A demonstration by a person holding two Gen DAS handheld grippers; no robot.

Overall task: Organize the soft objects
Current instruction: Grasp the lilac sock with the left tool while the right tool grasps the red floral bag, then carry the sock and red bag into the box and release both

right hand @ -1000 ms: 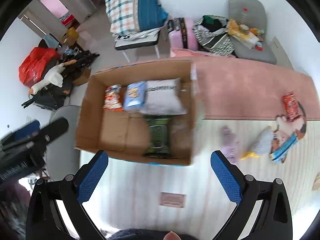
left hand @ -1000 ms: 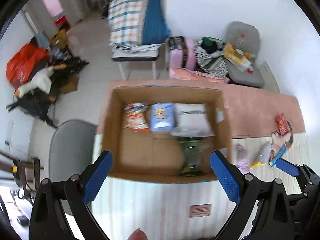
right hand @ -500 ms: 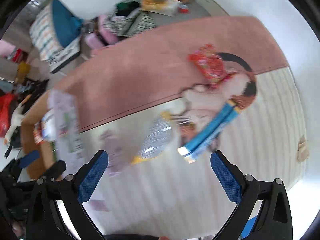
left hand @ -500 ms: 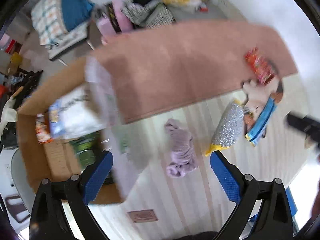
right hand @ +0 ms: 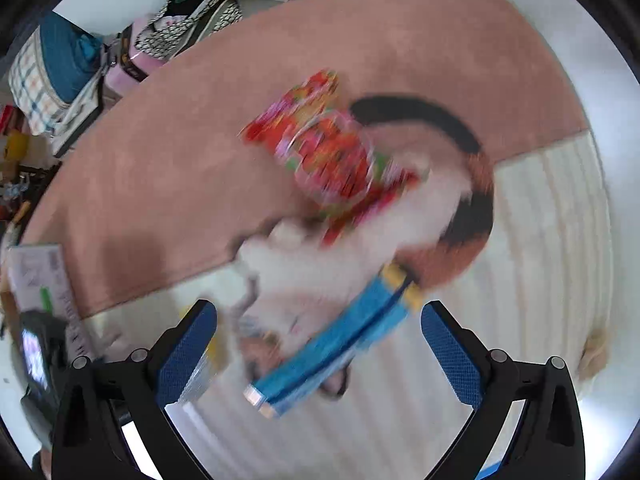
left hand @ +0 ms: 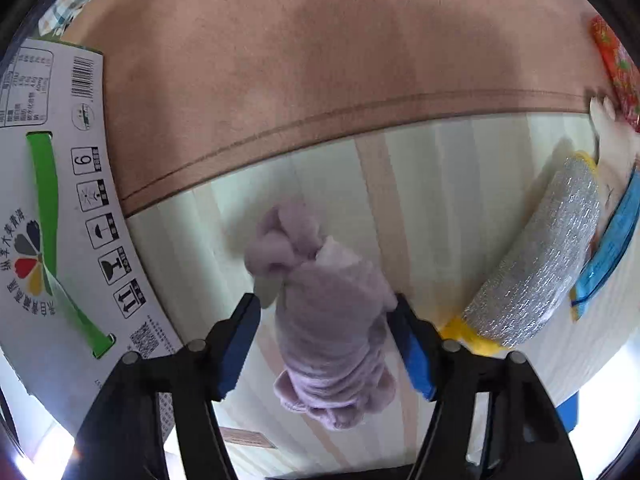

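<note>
A crumpled lilac cloth (left hand: 328, 320) lies on the striped mat. My left gripper (left hand: 326, 320) is low over it, its blue fingers (left hand: 240, 340) either side of the cloth and narrowed, a small gap still showing on the left. A silver sponge with yellow edge (left hand: 540, 264) lies to the right. My right gripper (right hand: 318, 344) is open and empty above a blue packet (right hand: 332, 344), a white plush toy (right hand: 320, 264) and a red snack bag (right hand: 328, 152), all blurred.
The white outer wall of the cardboard box (left hand: 52, 220) stands close on the left. A pink blanket (left hand: 320, 60) covers the far half of the bed. Chairs with clothes and bags (right hand: 120, 52) stand beyond.
Both grippers swung right, away from the box, and dropped lower. The left gripper came down around the lilac cloth and its fingers narrowed. The right gripper moved over the blue packet and plush toy.
</note>
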